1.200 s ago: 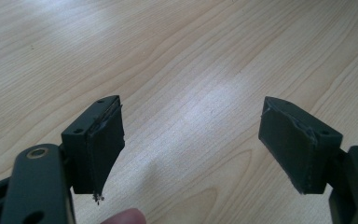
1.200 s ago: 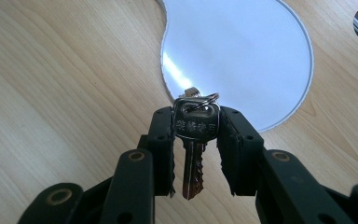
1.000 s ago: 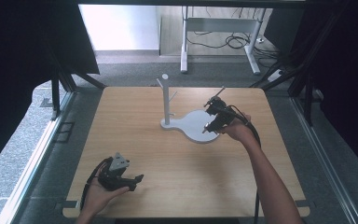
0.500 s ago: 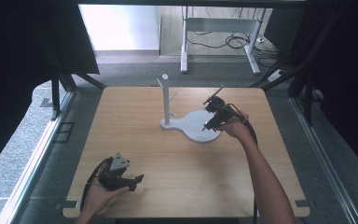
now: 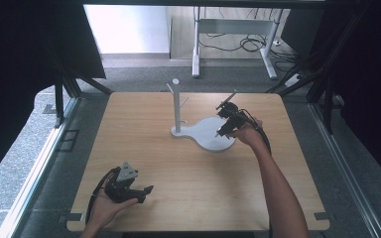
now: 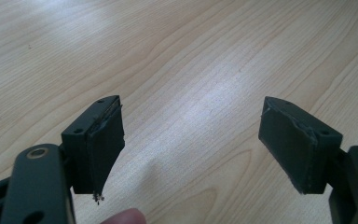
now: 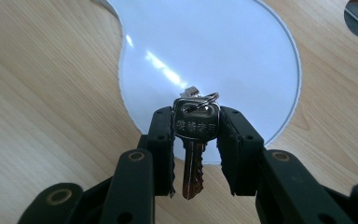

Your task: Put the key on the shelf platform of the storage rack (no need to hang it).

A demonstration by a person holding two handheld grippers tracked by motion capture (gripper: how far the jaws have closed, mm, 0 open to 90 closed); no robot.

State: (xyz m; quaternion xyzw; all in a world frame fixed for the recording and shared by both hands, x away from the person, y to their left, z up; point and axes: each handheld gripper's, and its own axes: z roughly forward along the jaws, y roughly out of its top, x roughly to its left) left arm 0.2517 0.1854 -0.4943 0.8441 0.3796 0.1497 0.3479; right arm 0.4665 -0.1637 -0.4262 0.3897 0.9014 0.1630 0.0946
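Key (image 7: 196,135) with stamped, perhaps Chinese, characters, in right tool (image 7: 196,140).

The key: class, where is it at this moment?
The key is clamped between the right tongs, held above the white stand base; in the high view that is right of the upright post.
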